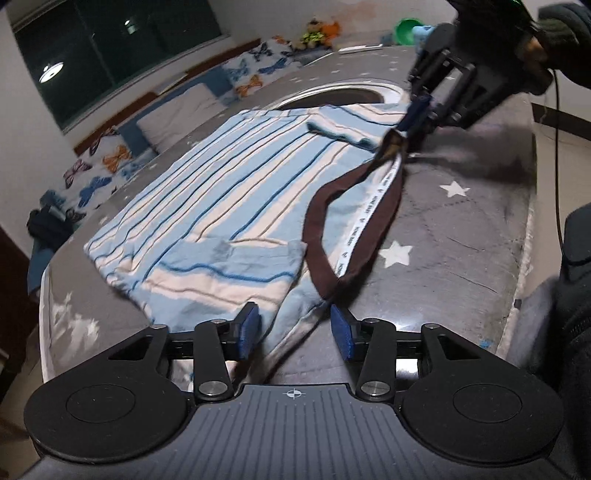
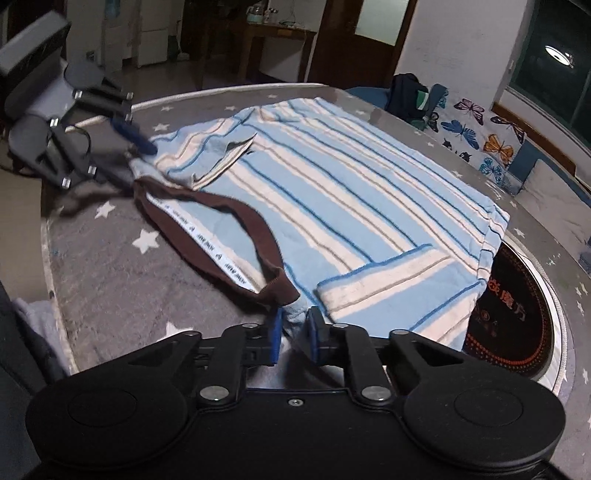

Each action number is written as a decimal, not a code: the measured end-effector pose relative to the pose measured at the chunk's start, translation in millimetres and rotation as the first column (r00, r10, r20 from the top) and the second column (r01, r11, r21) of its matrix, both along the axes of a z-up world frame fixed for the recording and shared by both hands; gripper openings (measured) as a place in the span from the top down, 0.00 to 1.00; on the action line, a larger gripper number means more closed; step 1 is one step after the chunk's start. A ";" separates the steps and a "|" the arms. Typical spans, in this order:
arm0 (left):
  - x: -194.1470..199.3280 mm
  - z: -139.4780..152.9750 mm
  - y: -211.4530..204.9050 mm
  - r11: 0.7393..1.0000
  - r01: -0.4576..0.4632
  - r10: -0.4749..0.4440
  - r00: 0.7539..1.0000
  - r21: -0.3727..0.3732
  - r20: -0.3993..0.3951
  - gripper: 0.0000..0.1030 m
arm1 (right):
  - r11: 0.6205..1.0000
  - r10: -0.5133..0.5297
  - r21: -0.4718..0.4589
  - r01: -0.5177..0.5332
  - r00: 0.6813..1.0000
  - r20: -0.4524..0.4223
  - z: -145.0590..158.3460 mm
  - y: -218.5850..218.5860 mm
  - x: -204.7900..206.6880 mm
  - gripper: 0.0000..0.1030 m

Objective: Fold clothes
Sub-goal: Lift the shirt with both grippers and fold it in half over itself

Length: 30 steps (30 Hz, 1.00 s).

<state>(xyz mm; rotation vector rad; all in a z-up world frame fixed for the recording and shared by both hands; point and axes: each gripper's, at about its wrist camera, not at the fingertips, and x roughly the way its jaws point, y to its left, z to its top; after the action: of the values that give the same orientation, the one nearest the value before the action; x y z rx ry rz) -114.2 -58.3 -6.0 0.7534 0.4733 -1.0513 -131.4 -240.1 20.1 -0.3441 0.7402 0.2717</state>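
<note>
A light blue and white striped shirt (image 1: 229,192) with a brown collar (image 1: 369,206) lies flat on a round table under a grey star-print cloth (image 1: 454,229); both sleeves are folded in. It also shows in the right wrist view (image 2: 351,199), with its collar (image 2: 207,218). My left gripper (image 1: 293,330) is open, its fingers either side of the shirt's shoulder edge near the collar; it shows in the right wrist view (image 2: 138,146). My right gripper (image 2: 294,334) is shut on the other shoulder by the collar; it shows in the left wrist view (image 1: 413,122).
A round inset cooktop (image 2: 517,306) lies in the table under the shirt's hem. A butterfly-print bench cushion (image 1: 255,70) runs along the window. Toys (image 1: 317,33) and a green bowl (image 1: 406,31) sit at the far table edge.
</note>
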 end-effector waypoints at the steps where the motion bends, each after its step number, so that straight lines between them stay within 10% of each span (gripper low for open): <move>1: 1.6 -0.4 -0.9 1.000 0.000 0.000 1.000 -0.003 -0.007 0.90 | 1.000 -0.006 0.003 0.006 1.000 0.006 1.4 -2.0 2.3 0.89; 13: 52.4 15.4 -26.1 0.977 -0.192 0.189 0.981 -0.095 -0.036 0.95 | 0.998 -0.056 0.014 0.056 0.998 0.038 8.3 -25.4 30.0 0.88; 19: 55.7 12.0 -31.5 0.976 -0.201 0.199 0.979 -0.085 -0.035 0.95 | 0.999 -0.017 -0.029 0.017 1.000 0.012 5.8 -29.0 17.8 0.53; 26: 43.7 15.2 -23.1 0.976 -0.189 0.189 0.982 -0.108 -0.010 0.92 | 0.993 -0.007 -0.114 0.005 1.000 -0.016 -11.2 -25.5 12.6 0.53; 30: 31.9 16.5 -11.9 0.980 -0.165 0.168 0.985 -0.115 0.023 0.83 | 0.997 -0.021 -0.080 0.019 1.000 -0.024 -12.0 -29.0 17.9 0.78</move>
<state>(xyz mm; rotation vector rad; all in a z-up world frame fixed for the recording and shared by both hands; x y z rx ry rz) -82.3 -70.2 10.4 0.6189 0.4380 -0.9003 -113.5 -269.2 8.1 -0.4099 0.7796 0.2282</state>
